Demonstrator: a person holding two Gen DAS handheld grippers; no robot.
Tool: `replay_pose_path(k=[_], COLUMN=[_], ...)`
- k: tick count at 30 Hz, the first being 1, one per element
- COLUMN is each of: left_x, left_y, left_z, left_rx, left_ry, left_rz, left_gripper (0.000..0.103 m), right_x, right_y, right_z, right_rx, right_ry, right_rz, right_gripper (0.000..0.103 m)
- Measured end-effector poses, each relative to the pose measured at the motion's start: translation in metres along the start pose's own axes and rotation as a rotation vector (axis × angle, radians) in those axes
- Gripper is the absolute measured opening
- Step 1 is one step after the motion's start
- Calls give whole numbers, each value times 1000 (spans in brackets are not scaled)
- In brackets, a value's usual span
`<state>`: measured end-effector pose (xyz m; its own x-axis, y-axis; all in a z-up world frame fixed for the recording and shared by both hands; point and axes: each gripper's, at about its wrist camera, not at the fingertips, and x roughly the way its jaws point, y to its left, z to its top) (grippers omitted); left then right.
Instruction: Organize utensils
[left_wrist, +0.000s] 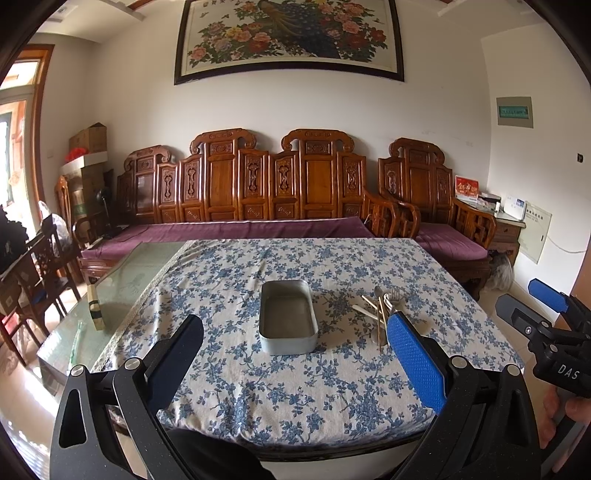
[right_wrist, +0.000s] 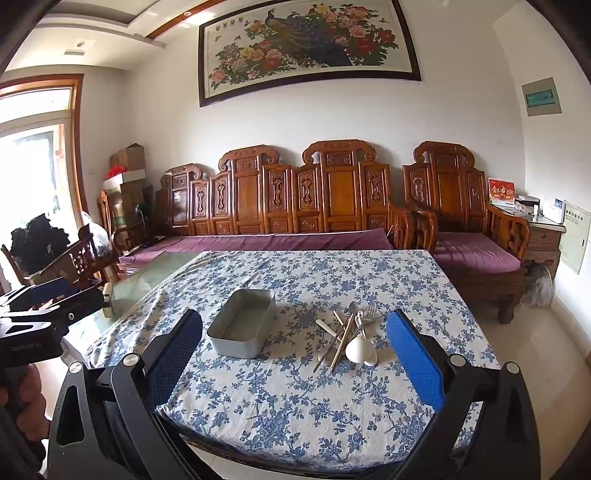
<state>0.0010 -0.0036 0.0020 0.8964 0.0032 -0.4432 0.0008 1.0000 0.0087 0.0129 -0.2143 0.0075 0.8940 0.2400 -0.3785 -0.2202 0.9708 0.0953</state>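
An empty grey metal tray (left_wrist: 288, 316) (right_wrist: 242, 323) sits mid-table on the blue floral tablecloth (left_wrist: 314, 387) (right_wrist: 295, 398). To its right lies a pile of utensils (left_wrist: 382, 308) (right_wrist: 349, 332): chopsticks, a metal fork and spoon, and white spoons. My left gripper (left_wrist: 295, 332) is open and empty above the table's near edge, short of the tray. My right gripper (right_wrist: 293, 332) is open and empty, also above the near edge, short of the pile. The right gripper also shows at the right edge of the left wrist view (left_wrist: 546, 314).
A glass-topped table part (left_wrist: 122, 291) (right_wrist: 147, 280) lies left of the cloth, with a small block (left_wrist: 95, 308) on it. A carved wooden sofa (left_wrist: 258, 192) (right_wrist: 295, 199) stands behind the table. Chairs stand at the left.
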Motion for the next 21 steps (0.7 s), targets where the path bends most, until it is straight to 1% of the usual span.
replay_pose_path(k=[5, 9, 14, 21], left_x=[-8, -3, -3, -3], left_y=[-8, 1, 1, 1], left_z=[6, 3, 3, 3], left_rx=[-2, -4, -4, -4], left_ry=[5, 7, 7, 6], left_rz=[1, 1, 1, 0], left_gripper=[97, 97, 97, 97], right_x=[1, 1, 5, 5], right_y=[-1, 0, -2, -2], right_z=[0, 1, -5, -4], right_rx=[1, 1, 1, 1], right_ry=[1, 2, 3, 4], right_rz=[0, 0, 3, 4], right_gripper=[100, 100, 100, 100])
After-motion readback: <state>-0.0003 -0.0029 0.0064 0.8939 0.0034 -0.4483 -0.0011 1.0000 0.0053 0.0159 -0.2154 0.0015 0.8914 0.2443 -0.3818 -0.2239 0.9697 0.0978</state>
